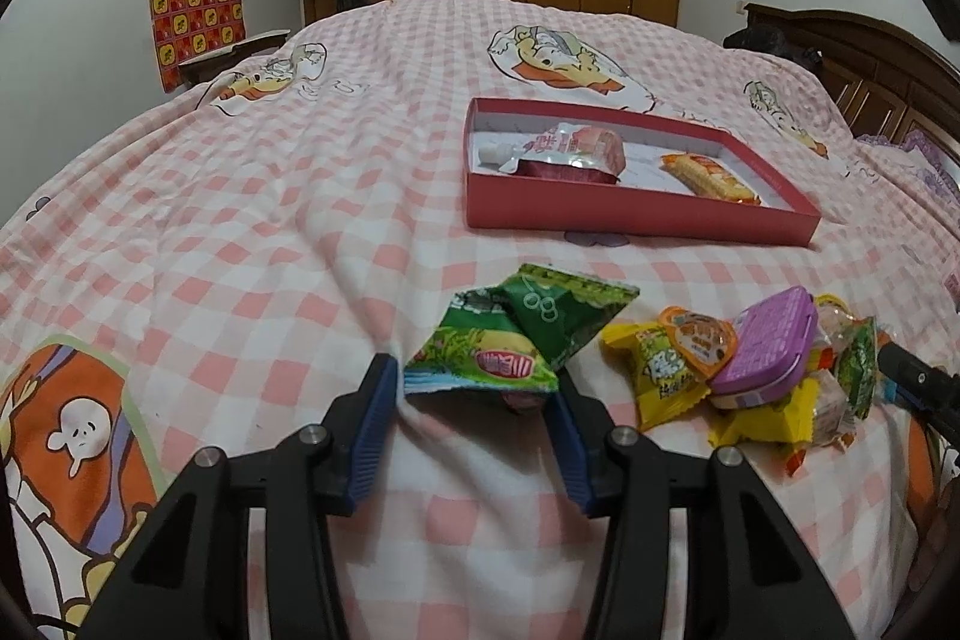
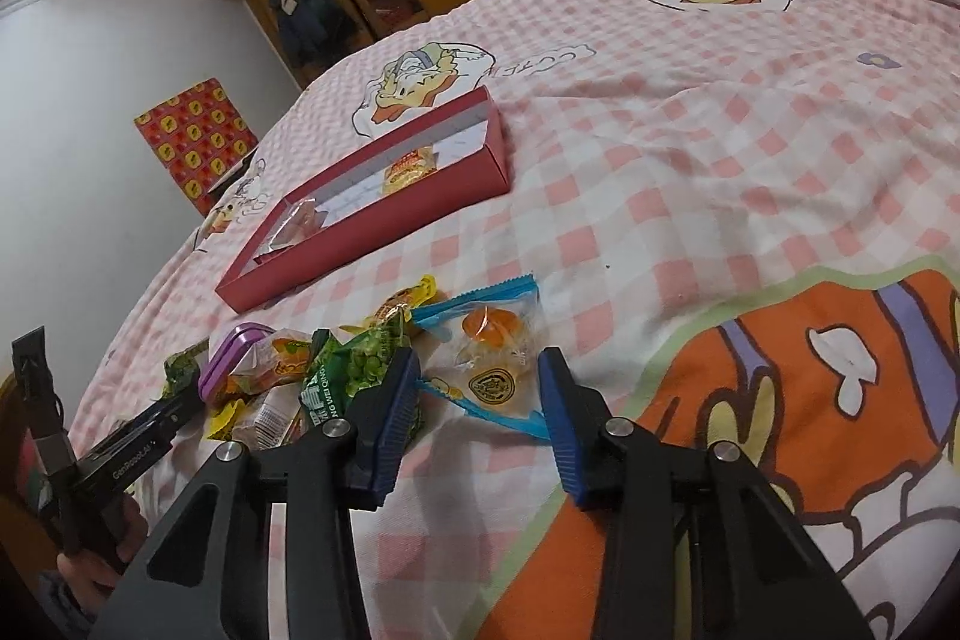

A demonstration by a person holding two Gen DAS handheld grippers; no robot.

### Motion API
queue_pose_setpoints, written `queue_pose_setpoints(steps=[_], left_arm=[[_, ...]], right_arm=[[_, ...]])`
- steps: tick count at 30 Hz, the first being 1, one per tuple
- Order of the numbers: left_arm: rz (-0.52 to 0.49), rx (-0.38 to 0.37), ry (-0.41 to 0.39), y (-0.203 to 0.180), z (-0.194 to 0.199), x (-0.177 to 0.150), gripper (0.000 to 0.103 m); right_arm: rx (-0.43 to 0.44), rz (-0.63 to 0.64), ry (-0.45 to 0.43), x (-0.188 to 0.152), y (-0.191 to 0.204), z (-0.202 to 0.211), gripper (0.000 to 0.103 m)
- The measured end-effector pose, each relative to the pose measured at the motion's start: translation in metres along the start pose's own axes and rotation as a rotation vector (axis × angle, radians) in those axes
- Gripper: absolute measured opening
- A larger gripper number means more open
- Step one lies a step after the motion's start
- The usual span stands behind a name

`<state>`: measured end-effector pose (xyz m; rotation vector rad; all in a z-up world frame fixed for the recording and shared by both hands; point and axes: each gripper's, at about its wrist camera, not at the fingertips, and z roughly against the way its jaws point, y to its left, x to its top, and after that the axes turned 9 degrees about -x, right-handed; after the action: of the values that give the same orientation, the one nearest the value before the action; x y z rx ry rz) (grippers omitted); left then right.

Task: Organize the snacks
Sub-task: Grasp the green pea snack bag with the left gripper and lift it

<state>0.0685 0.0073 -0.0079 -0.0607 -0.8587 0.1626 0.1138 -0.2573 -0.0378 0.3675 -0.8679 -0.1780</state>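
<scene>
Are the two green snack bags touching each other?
Touching. The left wrist view shows the light green bag lying over the dark green bag, with no gap between them.

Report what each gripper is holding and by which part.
Left gripper clamps the near edge of the green triangular snack packet. Right gripper straddles the clear blue-edged jelly packet; whether its pads press it cannot be told.

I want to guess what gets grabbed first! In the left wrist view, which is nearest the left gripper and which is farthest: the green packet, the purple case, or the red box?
From the left gripper:
1. Green packet, between its fingers.
2. Purple case, off right in the snack pile.
3. Red box, farther up the bed.
</scene>
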Motion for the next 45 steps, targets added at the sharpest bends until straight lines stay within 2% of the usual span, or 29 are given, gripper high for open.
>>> queue_pose_setpoints(steps=[20, 28, 32, 40, 45], left_arm=[[0.002, 0.000, 0.005, -0.002, -0.006, 0.000, 0.051], [0.039, -0.026, 0.009, 0.005, -0.007, 0.001, 0.051], [0.024, -0.049, 0.006, 0.004, -0.002, 0.006, 0.039], [0.049, -0.068, 0.022, 0.011, 0.004, 0.015, 0.031], [0.060, -0.070, -0.003, 0.015, 0.020, 0.019, 0.029]], right_arm=[[0.000, -0.010, 0.006, -0.001, 0.001, -0.001, 0.042], [0.000, -0.013, 0.005, 0.000, 0.000, -0.001, 0.042], [0.014, -0.026, 0.005, 0.001, -0.001, 0.001, 0.042], [0.024, -0.042, -0.029, 0.008, -0.003, 0.015, 0.040], [0.049, -0.042, -0.048, 0.010, -0.002, 0.026, 0.040]])
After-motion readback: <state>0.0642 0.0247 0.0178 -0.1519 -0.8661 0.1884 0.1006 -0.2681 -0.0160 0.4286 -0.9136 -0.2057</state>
